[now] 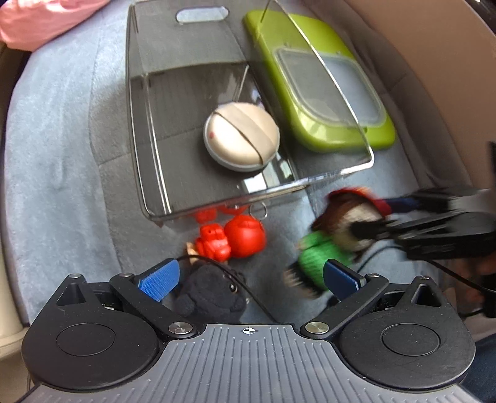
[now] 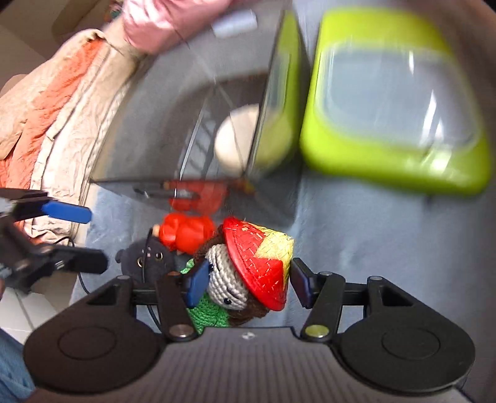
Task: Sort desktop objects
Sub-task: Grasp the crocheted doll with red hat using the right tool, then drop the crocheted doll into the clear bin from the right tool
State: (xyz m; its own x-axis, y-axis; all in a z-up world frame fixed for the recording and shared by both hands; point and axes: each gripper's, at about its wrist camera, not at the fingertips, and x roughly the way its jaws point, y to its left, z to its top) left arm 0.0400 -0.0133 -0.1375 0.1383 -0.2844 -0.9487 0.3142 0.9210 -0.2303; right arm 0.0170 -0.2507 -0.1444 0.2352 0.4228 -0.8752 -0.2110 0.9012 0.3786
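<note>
Right gripper [image 2: 248, 283] jaws half-wide, straddling crochet doll [image 2: 245, 279]; left gripper [image 1: 251, 279] wide, empty; clear tray [image 1: 148, 130] at 12 o'clock.

Support is a grey-blue plush blanket [image 1: 62, 148] — soft and creased. Lying directly on it: clear acrylic tray [image 1: 145, 130], lime green lidded box [image 1: 328, 136] just beside the tray, red figure keychain [image 1: 229, 238] touching the tray's near edge, black plush toy [image 1: 207, 294] next to it, crochet doll with red straw hat [image 2: 245, 272] — pink fabric [image 1: 40, 21] at the far corner.
</note>
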